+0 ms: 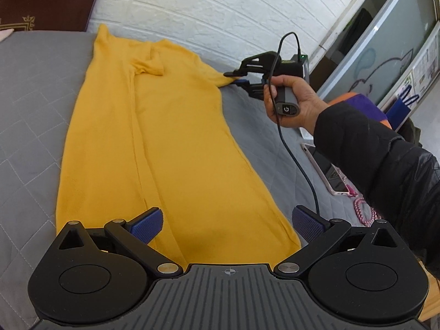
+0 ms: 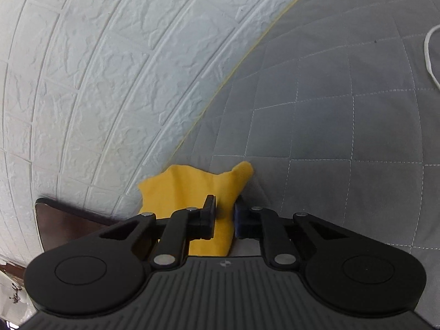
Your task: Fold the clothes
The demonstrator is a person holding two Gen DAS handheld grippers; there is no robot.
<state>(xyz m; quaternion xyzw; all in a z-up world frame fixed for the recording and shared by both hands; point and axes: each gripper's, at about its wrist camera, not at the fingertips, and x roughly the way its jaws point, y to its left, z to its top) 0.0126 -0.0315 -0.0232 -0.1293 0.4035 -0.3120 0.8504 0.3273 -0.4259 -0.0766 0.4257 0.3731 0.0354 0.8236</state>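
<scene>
Yellow garment (image 1: 165, 143) lies flat and lengthwise on the grey quilted bed cover (image 1: 30, 126), hem end near, collar end far toward the white brick-pattern wall (image 1: 192, 2). One side is already turned in: a long lengthwise fold line runs down its left part, with a short sleeve (image 1: 147, 66) lying on top near the far end.

Your right gripper (image 1: 233, 78) sits at the far right corner of the garment. The right wrist view shows its jaws clamped on a bunch of the yellow fabric, which sticks out beyond the pads (image 2: 210, 211). The pinched corner looks slightly lifted off the bed cover, though contact is hard to judge.

Your left gripper (image 1: 227, 225) hovers over the near hem, jaws wide apart, holding nothing. Both blue pads straddle the hem's right half.

Judged step: second lengthwise fold, right side over toward the centre. The far corner is secured; the near corner is not.

Next move calls for lowering the left jaws onto the near right hem corner, closing, then carrying both corners leftward together, keeping the edge taut so the fold lands parallel to the existing one.

Note: phone (image 1: 330, 170) and pink cord (image 1: 365, 211) lie on the bed to the right, apart from the garment.
</scene>
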